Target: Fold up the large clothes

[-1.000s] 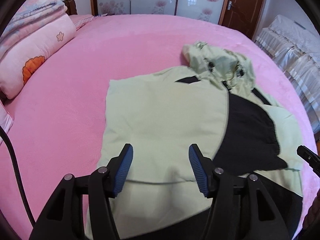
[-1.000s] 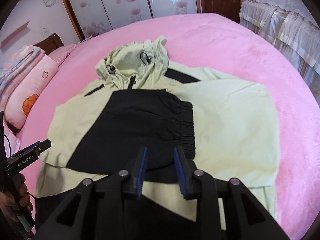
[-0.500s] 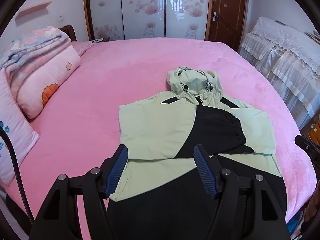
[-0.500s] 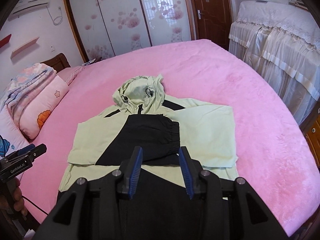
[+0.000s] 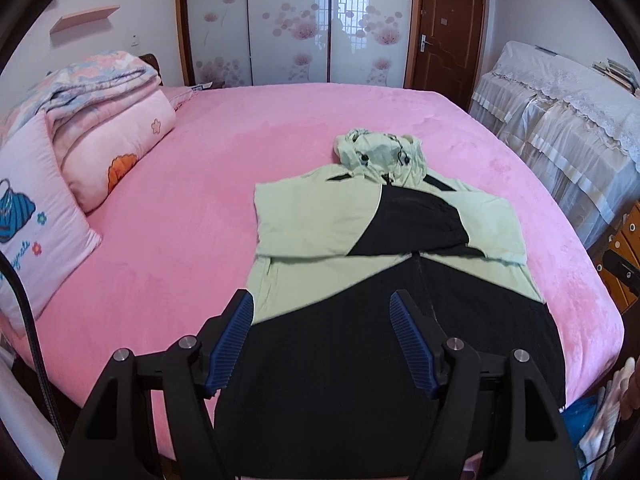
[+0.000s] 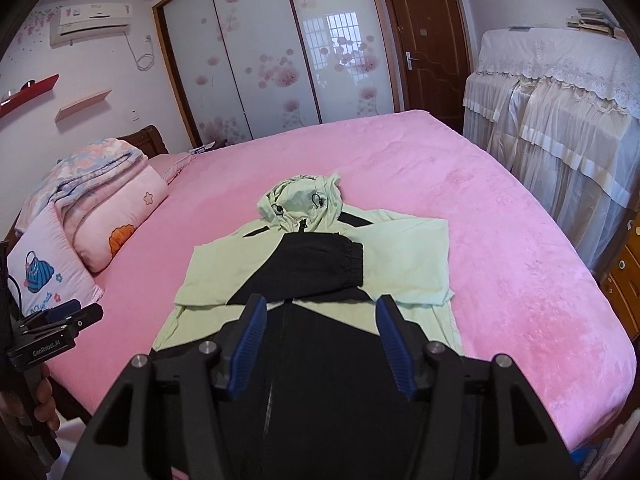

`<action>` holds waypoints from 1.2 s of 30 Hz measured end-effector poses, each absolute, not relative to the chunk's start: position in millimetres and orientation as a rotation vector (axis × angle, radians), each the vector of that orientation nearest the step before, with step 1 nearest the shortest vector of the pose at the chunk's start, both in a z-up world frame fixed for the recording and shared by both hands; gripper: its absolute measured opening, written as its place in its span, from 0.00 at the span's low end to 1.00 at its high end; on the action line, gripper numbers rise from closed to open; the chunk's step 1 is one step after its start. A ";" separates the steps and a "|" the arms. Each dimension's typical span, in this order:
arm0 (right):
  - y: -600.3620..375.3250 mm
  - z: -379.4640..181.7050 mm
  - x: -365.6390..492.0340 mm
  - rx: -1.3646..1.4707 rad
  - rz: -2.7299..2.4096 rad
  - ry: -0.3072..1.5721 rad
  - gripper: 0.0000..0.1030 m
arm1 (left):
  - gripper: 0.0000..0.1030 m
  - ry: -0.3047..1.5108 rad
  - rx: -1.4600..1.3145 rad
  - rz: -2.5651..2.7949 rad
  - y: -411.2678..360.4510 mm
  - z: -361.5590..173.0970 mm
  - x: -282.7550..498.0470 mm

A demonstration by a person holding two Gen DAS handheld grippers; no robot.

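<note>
Green-and-black jacket (image 5: 384, 248), pink bedspread (image 5: 192, 232)

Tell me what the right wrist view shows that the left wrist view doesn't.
Only the right wrist view shows the air conditioner, the red shelf and the whole left gripper, seen from the side. Only the left wrist view shows the blue bag beside the bed. Both show the green and black jacket with sleeves folded in, the pink bed, the pillows, and open jaws holding nothing; the right gripper has just been opening.
</note>
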State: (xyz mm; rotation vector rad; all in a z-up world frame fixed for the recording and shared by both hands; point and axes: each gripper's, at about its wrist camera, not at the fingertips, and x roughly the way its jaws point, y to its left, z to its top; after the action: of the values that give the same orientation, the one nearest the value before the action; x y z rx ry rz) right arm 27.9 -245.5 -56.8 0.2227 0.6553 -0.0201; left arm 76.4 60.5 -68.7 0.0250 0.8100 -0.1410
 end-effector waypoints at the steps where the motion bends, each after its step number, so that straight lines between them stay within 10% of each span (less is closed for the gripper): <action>1: -246.3 -61.2 20.0 0.224 -0.019 0.655 0.55 | 0.67 0.815 0.022 -0.138 63.8 -75.5 69.8; 36: -372.2 -267.2 -72.0 0.362 -0.111 1.050 0.56 | 0.74 1.142 -0.129 -0.112 189.9 -296.9 44.6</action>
State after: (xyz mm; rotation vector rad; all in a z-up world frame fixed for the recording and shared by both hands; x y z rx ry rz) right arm -72.0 -372.2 -267.2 0.3622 1.0495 -0.1113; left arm 44.6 189.9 -296.9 -0.1294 1.1422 -0.1120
